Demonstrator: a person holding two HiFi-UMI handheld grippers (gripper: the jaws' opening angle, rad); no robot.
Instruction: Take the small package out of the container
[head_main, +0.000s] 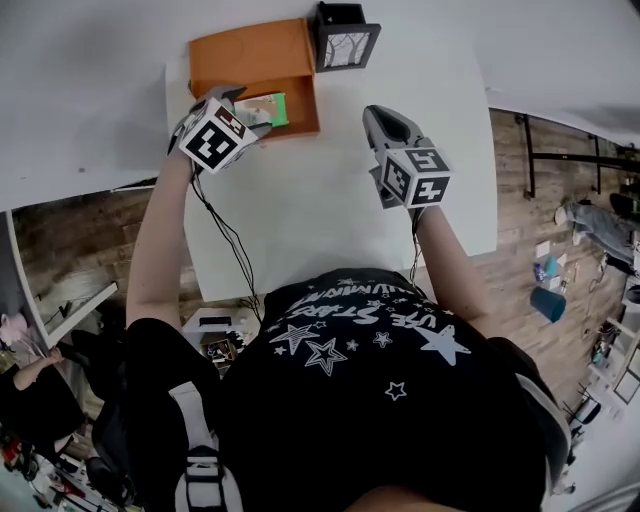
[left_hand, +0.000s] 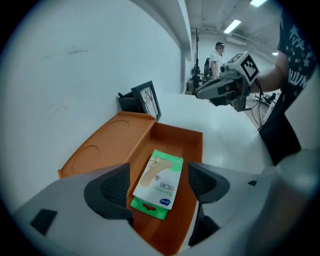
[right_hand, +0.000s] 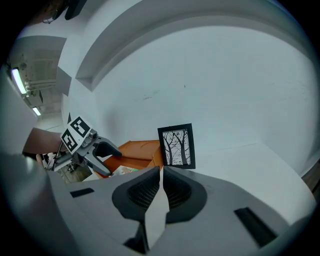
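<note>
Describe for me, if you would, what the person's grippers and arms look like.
Both the left tongs and the right tongs are light grey moulded shells with dark ribbed pads. Each carries a white cube printed with black square markers, and a thin black cable trails from each. The person wears a black star-printed T-shirt with short sleeves.

There are two grippers, one left gripper (left_hand: 160, 186) and one right gripper (right_hand: 161, 175); they bear two marker cubes (head_main: 212, 138), one on each; there is one white table (head_main: 330, 200); one orange container (head_main: 250, 58) with two round hollows in its flat part; one small package (head_main: 274, 107); one picture frame (head_main: 345, 42); one person (head_main: 370, 400) in a black star shirt.
</note>
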